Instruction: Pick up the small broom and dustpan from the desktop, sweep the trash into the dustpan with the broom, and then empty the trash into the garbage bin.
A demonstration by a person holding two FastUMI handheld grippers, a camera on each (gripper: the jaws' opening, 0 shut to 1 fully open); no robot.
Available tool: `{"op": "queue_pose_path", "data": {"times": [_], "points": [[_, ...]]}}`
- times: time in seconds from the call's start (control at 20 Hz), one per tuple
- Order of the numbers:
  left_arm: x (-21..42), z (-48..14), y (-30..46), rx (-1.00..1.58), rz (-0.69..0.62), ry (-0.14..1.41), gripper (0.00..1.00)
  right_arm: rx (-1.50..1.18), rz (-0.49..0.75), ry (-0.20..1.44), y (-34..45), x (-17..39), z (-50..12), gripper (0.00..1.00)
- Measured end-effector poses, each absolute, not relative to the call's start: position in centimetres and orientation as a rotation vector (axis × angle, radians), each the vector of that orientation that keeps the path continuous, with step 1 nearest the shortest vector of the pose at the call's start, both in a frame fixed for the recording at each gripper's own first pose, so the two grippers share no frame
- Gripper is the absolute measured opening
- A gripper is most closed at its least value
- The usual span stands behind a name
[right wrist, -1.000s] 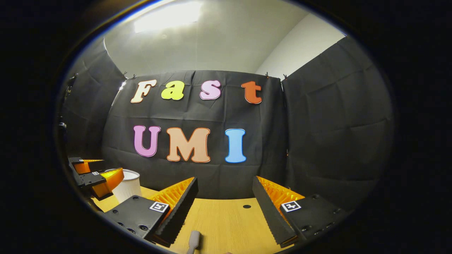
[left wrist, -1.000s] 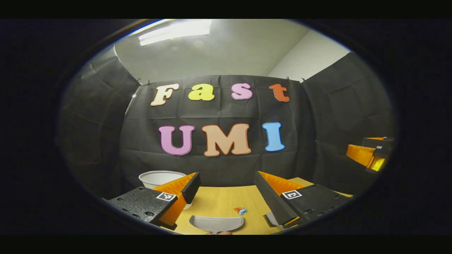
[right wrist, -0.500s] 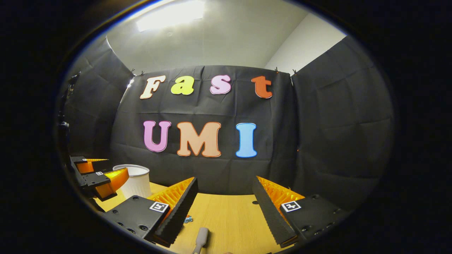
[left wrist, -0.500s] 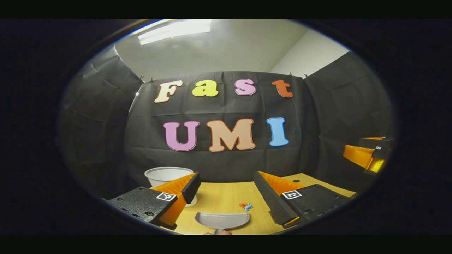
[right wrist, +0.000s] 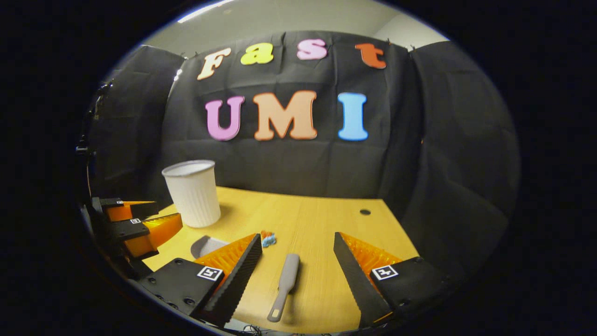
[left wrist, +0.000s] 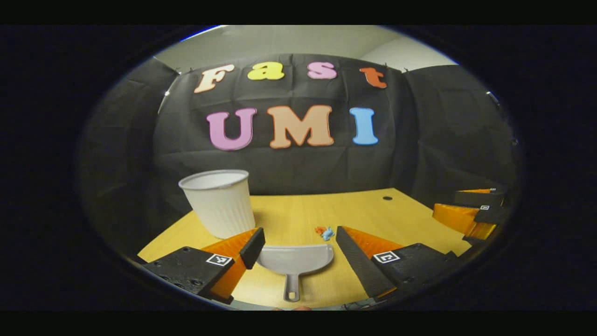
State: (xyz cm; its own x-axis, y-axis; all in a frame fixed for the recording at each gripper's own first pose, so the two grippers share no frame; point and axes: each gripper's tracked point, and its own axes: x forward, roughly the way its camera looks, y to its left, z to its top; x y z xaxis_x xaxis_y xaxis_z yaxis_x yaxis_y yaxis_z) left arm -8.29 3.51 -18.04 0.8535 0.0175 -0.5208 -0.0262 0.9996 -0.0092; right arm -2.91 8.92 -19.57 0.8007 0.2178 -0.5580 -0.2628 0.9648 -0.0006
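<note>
A wooden desk (left wrist: pixel 364 210) sits inside a booth with black cloth walls. In the left gripper view, the left gripper (left wrist: pixel 298 247) shows at the bottom of the frame, fingers spread wide and holding nothing. Between them, low in the centre, a grey dustpan (left wrist: pixel 295 259) lies flat on the desk, its handle pointing toward the bottom edge and its wide mouth facing away. Just beyond the mouth, slightly right, lies a small heap of red and blue trash (left wrist: pixel 324 232). A white ribbed bin (left wrist: pixel 218 203) stands upright at centre left.

In the right gripper view, the right gripper (right wrist: pixel 296 270) is also wide open and empty at the bottom of the frame. The grey broom (right wrist: pixel 284 285) lies between its fingers, long axis running almost straight up the frame, handle end nearest the bottom.

Each tool seems lined up with its own gripper, so each hand probably needs only to move forward and down, then close. Both grippers hover above the desk, angled downward.
</note>
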Motion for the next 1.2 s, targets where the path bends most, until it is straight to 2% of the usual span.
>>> {"op": "queue_pose_path", "data": {"times": [0.35, 0.4, 0.45, 0.8, 0.9, 1.0, 1.05, 1.1, 1.15, 1.2], "points": [[-12.6, -29.1, 4.1, 0.000, 0.011, 0.927, 0.96, -0.205, 0.303, 0.941, 10.5, -4.7, -30.6, 1.00], [-13.3, -30.1, 4.0, -0.001, 0.008, 0.966, 1.00, -0.212, 0.307, 0.985, 10.6, -4.8, -31.4, 1.00], [-13.5, -30.8, 4.0, -0.001, 0.003, 0.997, 0.96, -0.218, 0.306, 1.024, 10.8, -4.7, -32.6, 0.99], [-15.5, -35.3, 4.0, 0.042, -0.018, 1.182, 0.93, -0.285, 0.306, 1.254, 10.6, -5.6, -37.5, 0.89], [-15.8, -35.9, 3.9, 0.040, -0.026, 1.214, 0.92, -0.288, 0.319, 1.275, 11.1, -5.3, -37.3, 0.79], [-15.7, -36.5, 3.8, 0.030, -0.027, 1.229, 0.85, -0.311, 0.323, 1.274, 11.3, -5.1, -37.5, 0.64], [-15.6, -36.7, 3.7, 0.025, -0.025, 1.231, 0.75, -0.326, 0.319, 1.262, 11.2, -4.7, -37.7, 0.55], [-15.4, -37.0, 3.9, 0.029, -0.013, 1.228, 0.69, -0.346, 0.308, 1.250, 10.8, -4.4, -38.2, 0.50], [-15.0, -37.2, 4.3, 0.036, 0.007, 1.222, 0.56, -0.357, 0.304, 1.236, 10.3, -4.1, -38.2, 0.38], [-15.4, -37.8, 4.7, 0.025, 0.025, 1.235, 0.48, -0.354, 0.301, 1.243, 10.3, -4.4, -38.1, 0.30]]}}
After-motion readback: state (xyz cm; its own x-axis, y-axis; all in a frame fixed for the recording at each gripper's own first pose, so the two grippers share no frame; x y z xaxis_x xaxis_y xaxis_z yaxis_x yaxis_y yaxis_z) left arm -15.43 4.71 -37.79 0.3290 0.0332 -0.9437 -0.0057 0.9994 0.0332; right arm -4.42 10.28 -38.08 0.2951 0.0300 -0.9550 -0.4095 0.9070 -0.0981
